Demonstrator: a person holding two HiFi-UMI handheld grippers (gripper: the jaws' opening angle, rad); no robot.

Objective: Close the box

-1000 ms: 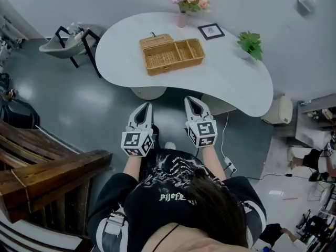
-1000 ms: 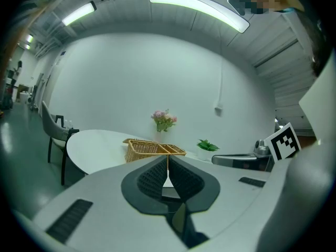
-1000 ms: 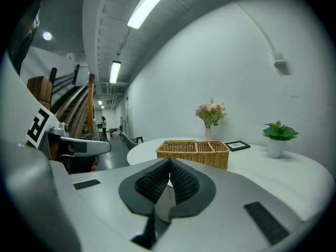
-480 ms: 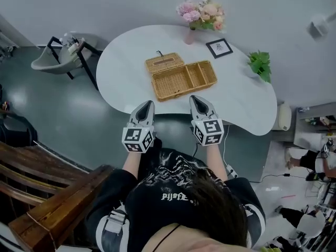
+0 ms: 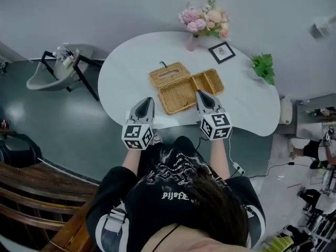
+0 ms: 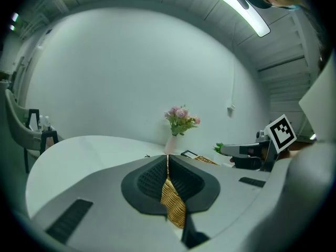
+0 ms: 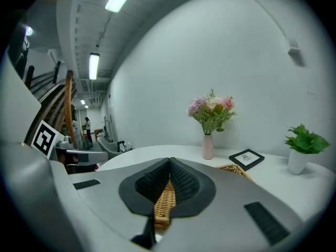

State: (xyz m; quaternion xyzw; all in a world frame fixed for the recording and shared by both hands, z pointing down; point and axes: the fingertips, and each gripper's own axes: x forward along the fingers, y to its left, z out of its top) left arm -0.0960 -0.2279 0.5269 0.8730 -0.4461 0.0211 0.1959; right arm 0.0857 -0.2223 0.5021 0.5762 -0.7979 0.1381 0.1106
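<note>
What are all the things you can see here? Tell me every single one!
table: one, white, middle of the room
wicker box: one, tan, lid open, on the table
flowers: one bunch, pink, in a vase at the table's far edge
picture frame: one, black, right of the vase
potted plant: one, green, table's right end
chair: one, grey, left of the table
left gripper: one, grey-white, fingers together, over the table's near edge
right gripper: one, grey-white, fingers together, at the box
</note>
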